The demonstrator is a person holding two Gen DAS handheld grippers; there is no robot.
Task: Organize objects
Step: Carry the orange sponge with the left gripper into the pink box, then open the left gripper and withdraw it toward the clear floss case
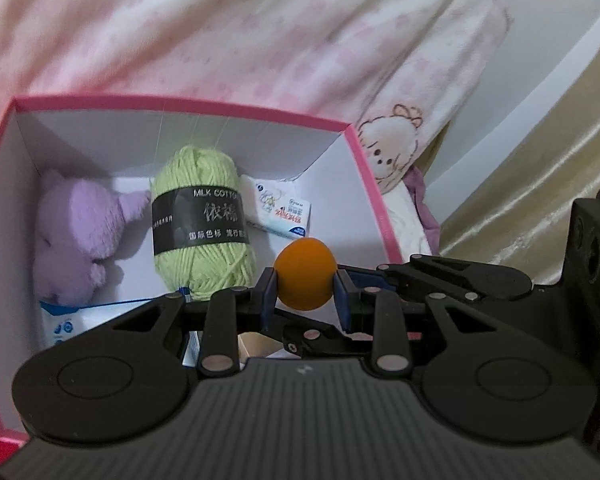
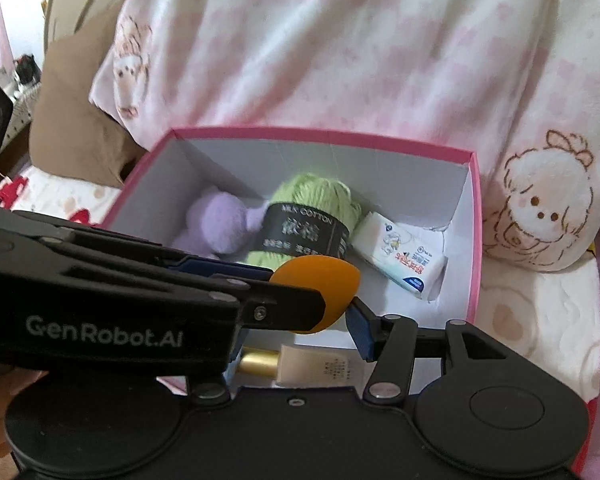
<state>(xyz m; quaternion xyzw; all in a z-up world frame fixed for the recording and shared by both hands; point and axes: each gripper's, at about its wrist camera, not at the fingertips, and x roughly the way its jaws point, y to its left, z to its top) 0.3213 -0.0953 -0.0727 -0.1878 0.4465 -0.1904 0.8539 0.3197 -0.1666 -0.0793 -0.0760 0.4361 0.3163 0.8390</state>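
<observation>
Angled down over the pink box, the orange sponge is clamped by the left gripper; whether the right gripper's fingers are apart cannot be told.

Box: pink outside and rim, plain white inside. Yarn ball, centre of frame: pale green, wrapped in a black band with white lettering. Plush toy, left: lilac. Small packet, right of the yarn: white with blue and red print. Egg-shaped piece, lower centre: solid orange. Blanket, upper frame: pink-and-white checks with brown-outlined cartoon animals. Gripper pads: dark blue on black arms.
</observation>
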